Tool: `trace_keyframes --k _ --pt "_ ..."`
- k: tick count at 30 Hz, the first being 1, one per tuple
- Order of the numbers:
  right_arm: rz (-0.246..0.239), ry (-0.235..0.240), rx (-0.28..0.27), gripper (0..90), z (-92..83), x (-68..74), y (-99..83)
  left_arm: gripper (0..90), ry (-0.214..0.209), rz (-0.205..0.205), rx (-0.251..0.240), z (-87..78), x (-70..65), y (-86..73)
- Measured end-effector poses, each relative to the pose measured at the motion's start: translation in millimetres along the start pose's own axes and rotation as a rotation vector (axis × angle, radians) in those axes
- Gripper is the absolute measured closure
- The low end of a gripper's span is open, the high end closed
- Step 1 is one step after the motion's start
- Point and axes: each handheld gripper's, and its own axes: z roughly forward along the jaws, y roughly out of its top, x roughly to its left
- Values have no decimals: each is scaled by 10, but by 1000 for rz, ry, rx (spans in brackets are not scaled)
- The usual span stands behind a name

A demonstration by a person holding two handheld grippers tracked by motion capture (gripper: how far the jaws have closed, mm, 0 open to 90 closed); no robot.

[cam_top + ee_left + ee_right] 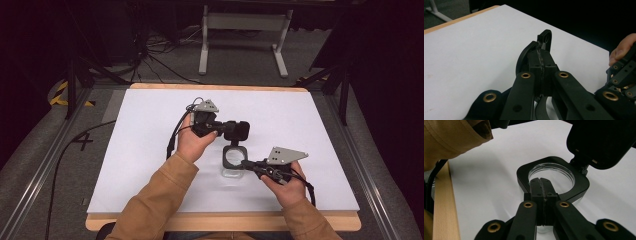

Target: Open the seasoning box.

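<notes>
A small clear container with a black square rim (233,158) stands on the white table top (150,150) near its middle. Its black hinged lid (237,130) is swung up and open. My left gripper (223,128) comes in from the left and is shut on the lid's edge (524,56). My right gripper (247,164) reaches in from the right and is shut on the rim's near side. In the right gripper view the jaws pinch the rim (579,180) while the lid (601,142) stands open above it. The right gripper (621,75) appears at the edge of the left gripper view.
The white sheet lies on a wooden board whose edge (225,220) runs along the near side. Tan sleeves (155,205) come in from the bottom. Beyond the table are a white stand (244,30) and floor cables (155,55); metal rails (45,165) flank both sides.
</notes>
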Motion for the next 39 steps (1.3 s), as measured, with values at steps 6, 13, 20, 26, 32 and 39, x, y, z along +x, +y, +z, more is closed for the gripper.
trace_keyframes --k 6,13,20,26,32,39 --pt "-18 -7 9 900 1 7 16 845 -11 29 11 -83 -78 34" --pt "-24 -10 34 884 -19 -26 60 767 -6 36 26 -276 -168 54" --pt "-11 -19 -4 862 -147 -136 156 690 25 51 48 -468 -260 38" --pt "-9 -25 -15 827 -235 -243 247 666 47 37 59 -631 -267 -25" --pt "4 -9 -4 790 -271 -402 322 661 89 10 82 -877 -239 -133" --pt "10 -17 6 754 -287 -555 379 654 131 -32 94 -1086 -160 -255"
